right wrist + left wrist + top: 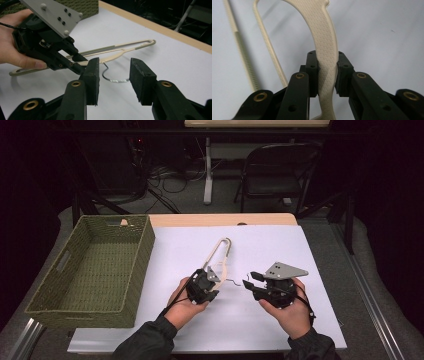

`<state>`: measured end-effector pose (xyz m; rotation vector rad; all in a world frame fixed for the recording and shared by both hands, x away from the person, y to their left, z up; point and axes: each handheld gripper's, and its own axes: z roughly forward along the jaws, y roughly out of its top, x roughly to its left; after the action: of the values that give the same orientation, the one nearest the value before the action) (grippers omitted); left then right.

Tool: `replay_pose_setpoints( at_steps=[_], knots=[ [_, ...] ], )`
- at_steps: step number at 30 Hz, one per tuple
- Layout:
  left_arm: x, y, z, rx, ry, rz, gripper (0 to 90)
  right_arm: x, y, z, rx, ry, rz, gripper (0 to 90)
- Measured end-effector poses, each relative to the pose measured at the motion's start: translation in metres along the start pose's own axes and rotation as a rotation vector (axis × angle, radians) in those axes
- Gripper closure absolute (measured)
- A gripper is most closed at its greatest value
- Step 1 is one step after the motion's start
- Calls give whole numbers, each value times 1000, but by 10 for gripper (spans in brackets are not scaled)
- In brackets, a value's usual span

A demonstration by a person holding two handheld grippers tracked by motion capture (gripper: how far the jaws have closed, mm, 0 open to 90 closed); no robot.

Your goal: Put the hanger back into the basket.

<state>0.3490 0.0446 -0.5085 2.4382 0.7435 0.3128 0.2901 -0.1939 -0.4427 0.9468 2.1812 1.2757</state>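
Between the left gripper [327, 72] pads: cream hanger [325, 45] arm, clamped | right gripper [113, 80] jaws apart, nothing held, wire hook [113, 76] just beyond the tips | risk: single-arm grip lets hanger swing, hook snags the green basket [90, 265] rim.

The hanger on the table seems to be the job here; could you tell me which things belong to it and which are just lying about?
In the job:
cream hanger
left gripper, shut on it
right gripper, open

Lying about:
green woven basket
folding chair
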Motion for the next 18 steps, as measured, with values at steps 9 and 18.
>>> replay_pose_setpoints(
  at_steps=[9,18],
  knots=[
    [27,-1,-28,-54,75,-91,796,-19,-7,-4,-1,-40,57,598],
    [57,-8,-52,-104,149,-231,864,-31,-20,7,38,-53,98,600]
  ],
)
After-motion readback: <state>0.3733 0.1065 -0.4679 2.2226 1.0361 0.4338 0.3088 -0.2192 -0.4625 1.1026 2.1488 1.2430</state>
